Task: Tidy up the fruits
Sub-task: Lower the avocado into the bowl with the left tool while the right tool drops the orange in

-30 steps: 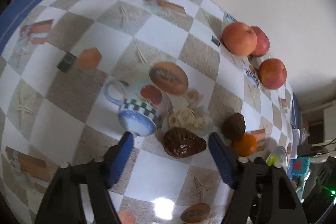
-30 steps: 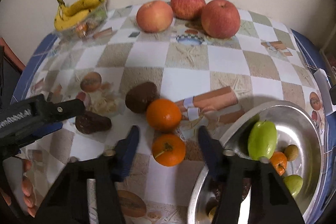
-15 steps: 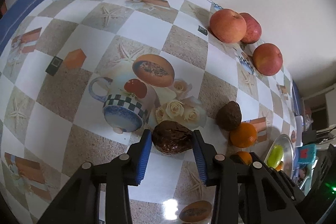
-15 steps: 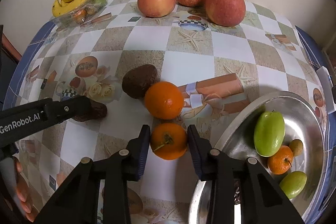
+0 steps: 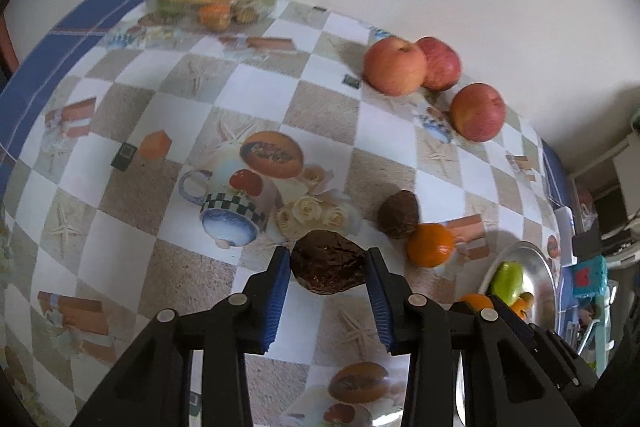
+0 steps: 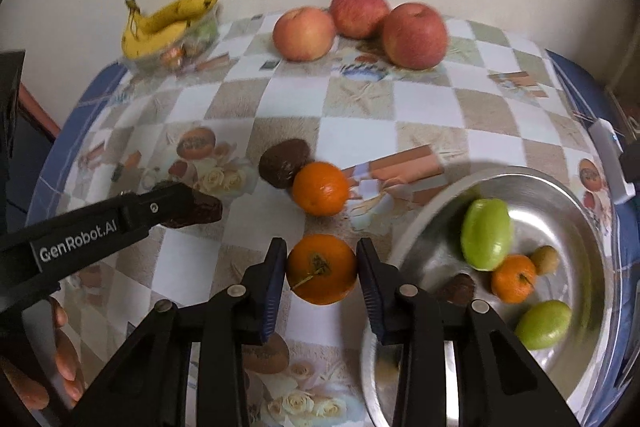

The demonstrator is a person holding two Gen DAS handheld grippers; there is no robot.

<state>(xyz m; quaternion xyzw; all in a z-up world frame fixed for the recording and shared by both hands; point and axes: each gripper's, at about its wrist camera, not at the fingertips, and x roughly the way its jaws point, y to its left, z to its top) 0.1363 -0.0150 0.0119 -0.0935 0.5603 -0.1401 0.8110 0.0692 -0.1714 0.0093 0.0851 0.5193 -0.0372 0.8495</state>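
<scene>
**Both tongs loaded, bowl next**

On the checked tablecloth I have a fruit in each set of tongs. My left gripper is closed down to the width of the dark wrinkled fruit, a blue pad pressed on either flank. My right gripper clamps the near orange the same way, stem facing the camera. Whether either fruit has cleared the cloth I cannot tell for certain, though in the right wrist view the dark fruit seems to hang above the pattern.

I judge the step in hand to be the carry: both picks look made, neither fruit delivered. The steel bowl sits just right of the near orange and already holds two green fruits, a small orange and some smaller pieces. A second orange and a brown round fruit lie touching each other mid-table; three apples and the bananas on their clear tray sit along the far edge.

Next I would swing the right tongs over the rim and release low onto bare steel. The left has further to travel and crosses over the second orange, so I would send it afterwards to avoid crowding.
</scene>
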